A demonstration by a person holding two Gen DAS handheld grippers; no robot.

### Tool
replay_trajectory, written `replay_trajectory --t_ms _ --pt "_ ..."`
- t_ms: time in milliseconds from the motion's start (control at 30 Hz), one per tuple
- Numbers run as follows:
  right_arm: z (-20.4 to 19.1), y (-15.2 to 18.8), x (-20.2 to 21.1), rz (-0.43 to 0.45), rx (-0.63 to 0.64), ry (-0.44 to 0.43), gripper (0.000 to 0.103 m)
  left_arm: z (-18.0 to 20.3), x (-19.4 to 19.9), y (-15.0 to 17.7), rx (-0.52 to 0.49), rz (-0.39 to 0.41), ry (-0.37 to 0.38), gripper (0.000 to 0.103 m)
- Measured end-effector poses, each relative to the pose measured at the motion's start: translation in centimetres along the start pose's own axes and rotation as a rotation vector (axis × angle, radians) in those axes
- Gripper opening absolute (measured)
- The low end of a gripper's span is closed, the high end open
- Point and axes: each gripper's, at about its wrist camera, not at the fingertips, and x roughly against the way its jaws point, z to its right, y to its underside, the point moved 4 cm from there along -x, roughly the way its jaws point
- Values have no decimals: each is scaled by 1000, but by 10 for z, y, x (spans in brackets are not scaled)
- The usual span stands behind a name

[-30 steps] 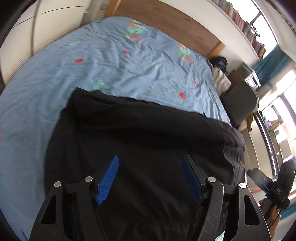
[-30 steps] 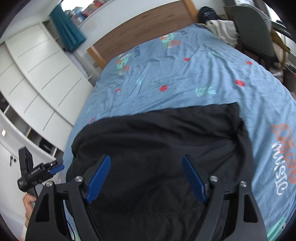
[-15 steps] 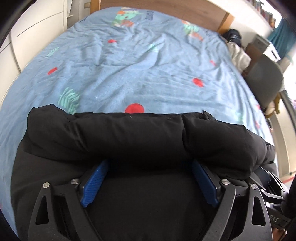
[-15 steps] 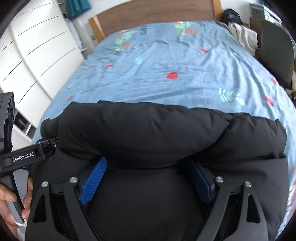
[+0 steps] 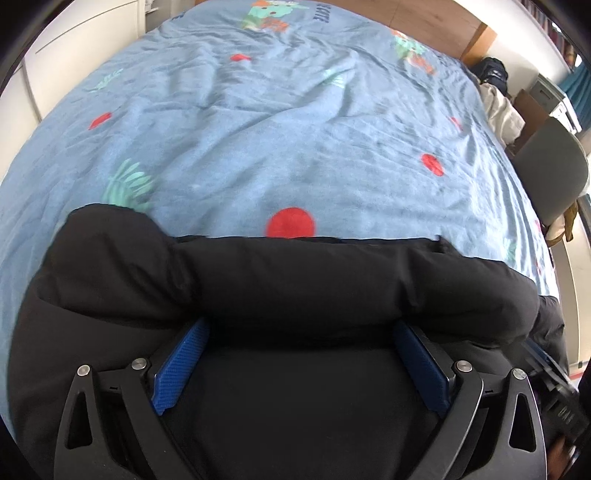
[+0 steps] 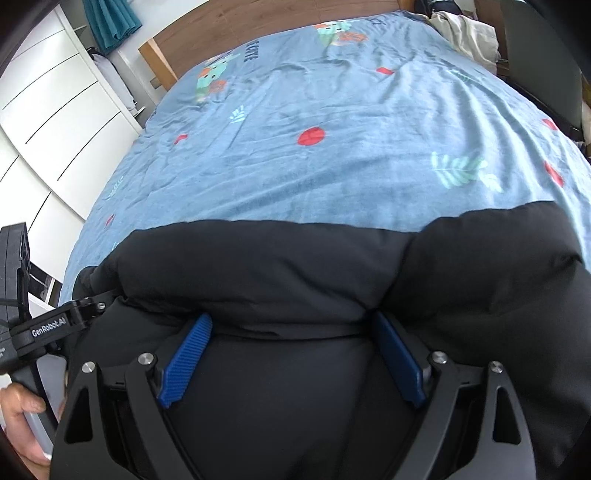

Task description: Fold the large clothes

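A large black padded jacket (image 5: pixel 288 284) lies on the blue patterned bed (image 5: pixel 295 129), bunched into a thick roll across both views. My left gripper (image 5: pixel 299 332) is open, its blue pads (image 5: pixel 177 365) wide apart with their tips tucked under the roll. My right gripper (image 6: pixel 291 328) is open too, pads (image 6: pixel 184 363) spread, tips under the same jacket (image 6: pixel 295 266) roll. The left gripper's body (image 6: pixel 44 328) and the hand holding it show at the right wrist view's left edge.
The bed (image 6: pixel 332 129) stretches ahead to a wooden headboard (image 6: pixel 258 22). White wardrobe doors (image 6: pixel 48 110) stand on the left. A grey chair (image 5: pixel 546 173) and a pile of clothes (image 5: pixel 498 107) sit by the bed's right side.
Both grippers dropped low and pushed forward under the jacket's near part, rolling it into a thick fold. The jaws stayed open throughout.
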Motion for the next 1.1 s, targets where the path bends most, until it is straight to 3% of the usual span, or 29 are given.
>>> replay_trajectory --t_ms 167,300,400,467,667,767,900,1100 --pt "67 0 22 -3 -126 121 89 -46 9 -2 92 -27 -79 99" --pt "102 7 33 -27 -152 211 89 -97 23 1 180 -41 -197 99" --pt "114 12 51 -3 -157 245 89 -117 42 9 220 -7 -155 95" --pt "112 16 69 36 -134 239 89 -122 63 19 215 41 -103 95" --pt "69 34 117 151 8 146 89 -99 96 47 113 149 -128 95" --pt "45 47 113 140 62 99 89 -92 85 55 90 124 -126 95" --pt "41 64 89 79 67 111 89 -100 70 61 77 82 -158 95" --pt "62 72 98 76 32 194 89 -112 97 78 85 150 -199 95"
